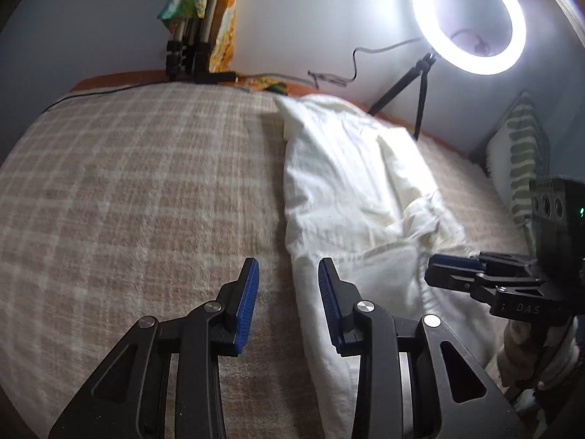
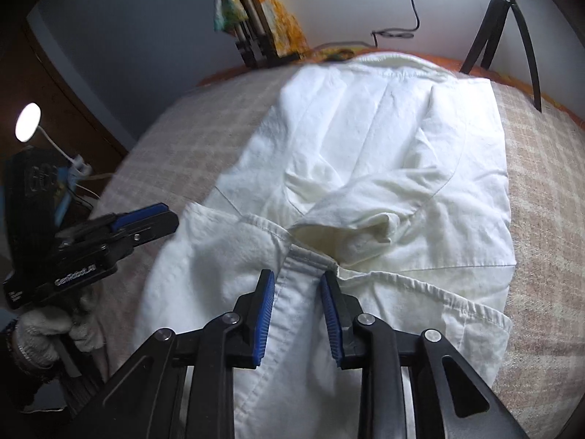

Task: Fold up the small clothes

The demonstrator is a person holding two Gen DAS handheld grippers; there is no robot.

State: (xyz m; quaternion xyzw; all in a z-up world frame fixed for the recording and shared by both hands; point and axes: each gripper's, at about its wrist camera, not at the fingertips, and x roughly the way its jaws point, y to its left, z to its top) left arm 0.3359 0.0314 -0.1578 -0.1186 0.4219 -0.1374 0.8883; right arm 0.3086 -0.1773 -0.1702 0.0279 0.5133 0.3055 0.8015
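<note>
On the black plastic body of the right gripper (image 1: 437,269), near the right edge of my left wrist view, I read pale letters "DAS". In my right wrist view, the black body of the left gripper (image 2: 153,216) carries white lettering that looks like "GenRobot.AI", blurred. Other marks beside it are too small to read.

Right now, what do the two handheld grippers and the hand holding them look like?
Both the left gripper and right gripper have black angular linkage frames with silver pivot pins and ribbed blue pads. The left one's body carries white lettering; the right one's shows "DAS" and a small green light. The left hand wears a light knitted glove.
</note>
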